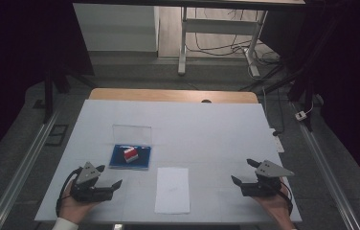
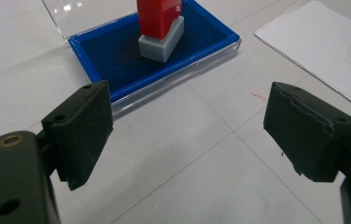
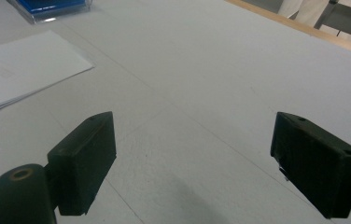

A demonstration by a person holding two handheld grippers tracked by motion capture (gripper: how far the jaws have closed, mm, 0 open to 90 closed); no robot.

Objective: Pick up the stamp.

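Observation:
A red stamp with a grey base (image 1: 130,155) (image 2: 160,28) stands on a blue ink pad (image 1: 130,157) (image 2: 117,56), whose clear lid (image 1: 131,132) lies open behind it. A white sheet of paper (image 1: 172,189) (image 2: 332,46) (image 3: 19,70) lies at the table's front middle. My left gripper (image 1: 110,177) (image 2: 190,133) rests near the front left, just short of the pad, open with nothing between its jaws. My right gripper (image 1: 244,172) (image 3: 197,163) sits at the front right, open over bare table, right of the paper.
The white table top (image 1: 207,134) has a wooden far edge (image 1: 173,95). Beyond it stand a desk frame (image 1: 216,33) and loose cables on the floor. Metal rails (image 1: 25,158) run along both sides of the table.

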